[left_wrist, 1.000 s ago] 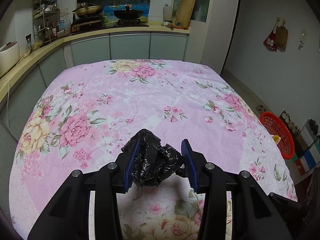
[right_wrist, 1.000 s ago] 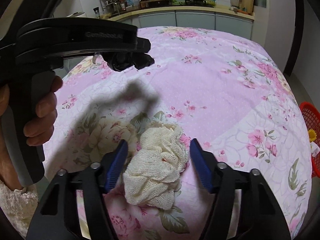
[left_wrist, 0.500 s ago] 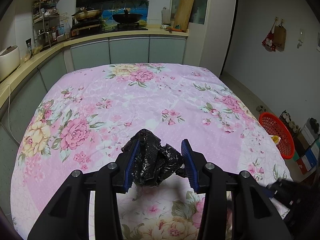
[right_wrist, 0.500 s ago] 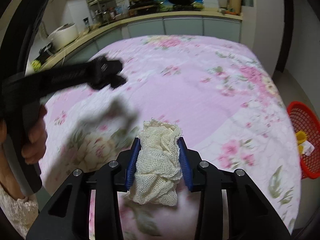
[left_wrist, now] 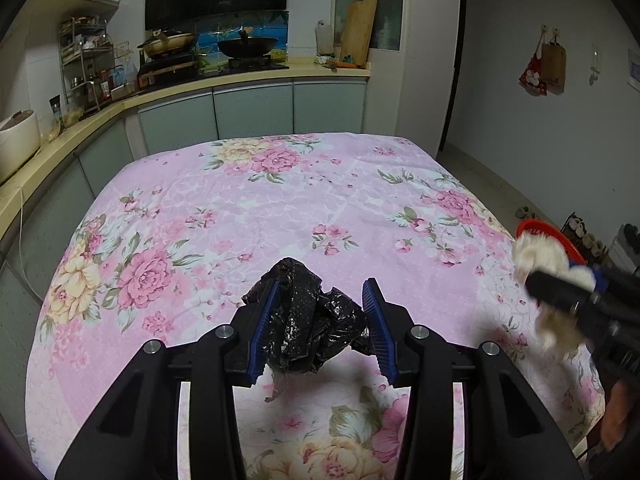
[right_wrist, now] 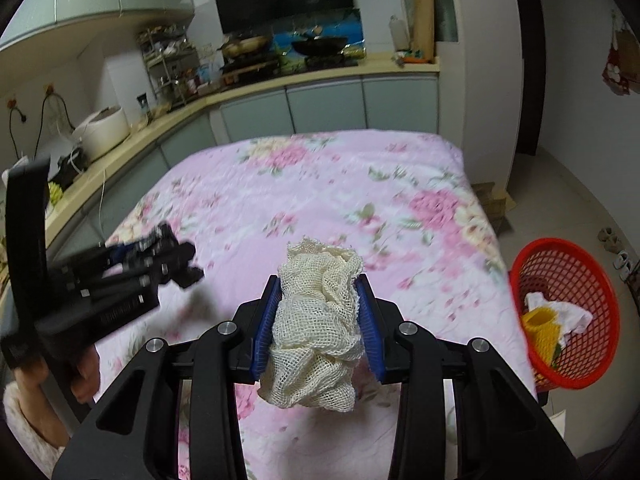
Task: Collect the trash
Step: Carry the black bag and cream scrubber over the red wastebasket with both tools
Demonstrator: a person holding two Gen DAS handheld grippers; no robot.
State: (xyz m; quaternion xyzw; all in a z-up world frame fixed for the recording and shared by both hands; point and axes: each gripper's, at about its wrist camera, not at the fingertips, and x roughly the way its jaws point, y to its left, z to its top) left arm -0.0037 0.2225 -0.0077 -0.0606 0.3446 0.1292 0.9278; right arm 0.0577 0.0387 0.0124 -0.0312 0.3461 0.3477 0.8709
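Clamping tight, the right gripper has its blue pads pressed into both sides of a cream mesh cloth, the wad lifted clear of the pink floral bedspread. Over on the other side, the left gripper holds a crumpled black plastic bag between its pads, above the bedspread too. Down on the floor to the right sits a red basket, already holding a yellow piece and some white tissue. Kitchen counter runs behind
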